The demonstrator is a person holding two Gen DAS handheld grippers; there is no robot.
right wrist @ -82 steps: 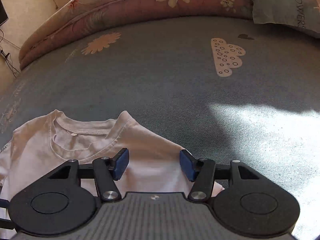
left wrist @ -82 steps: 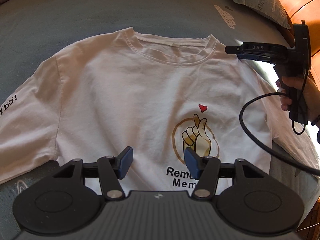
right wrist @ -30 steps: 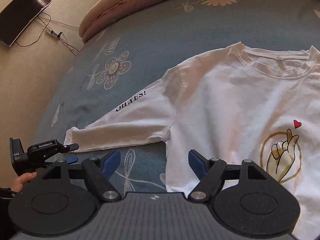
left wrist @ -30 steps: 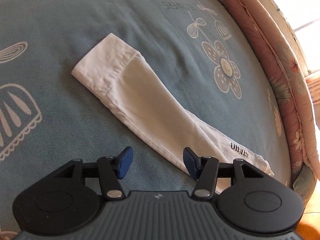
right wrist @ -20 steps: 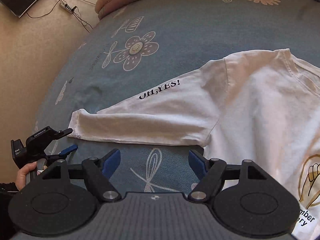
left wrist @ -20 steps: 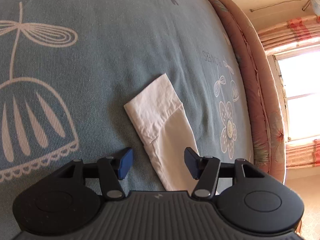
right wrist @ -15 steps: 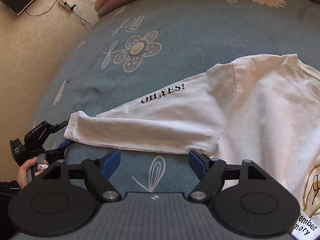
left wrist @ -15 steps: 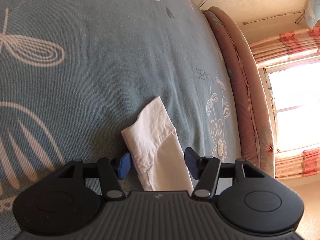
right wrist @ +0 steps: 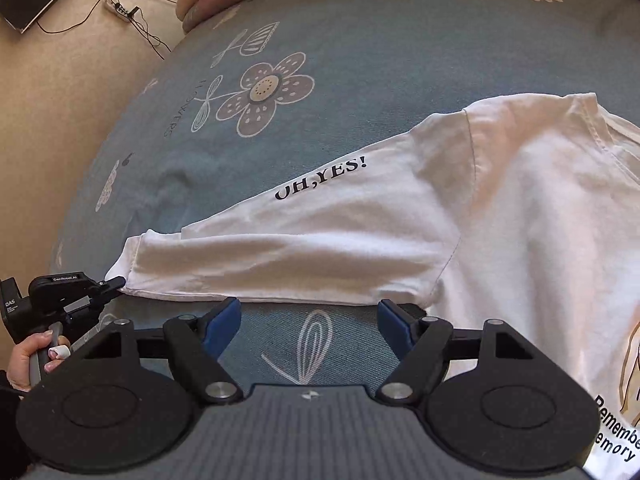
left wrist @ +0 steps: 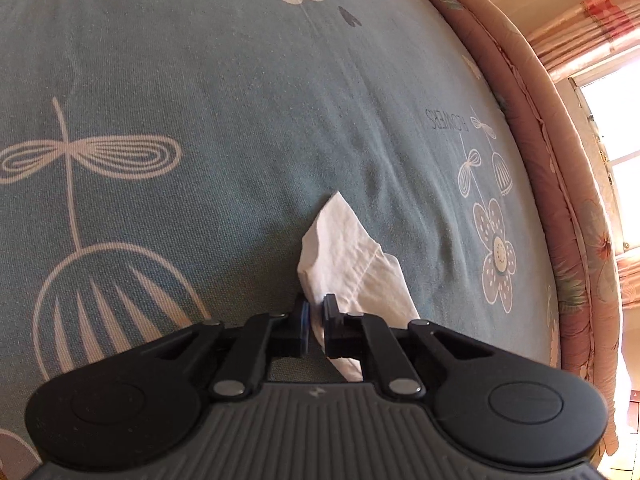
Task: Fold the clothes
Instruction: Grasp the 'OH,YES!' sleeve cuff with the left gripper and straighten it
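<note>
Left wrist view: the left gripper point(left wrist: 315, 317) has just closed and now pinches the cuff point(left wrist: 340, 254) of the white shirt's sleeve, which lies on the blue bedspread point(left wrist: 200, 80); lift gently so the cuff doesn't slip out. Right wrist view: the right gripper point(right wrist: 309, 322) is spread and empty just below the sleeve point(right wrist: 312, 240), near the armpit; no containers are visible

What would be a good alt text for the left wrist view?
The left gripper has just closed on the cuff of a white sleeve lying on a blue-grey bedsheet printed with white flowers. A pink quilt edges the bed.
</note>
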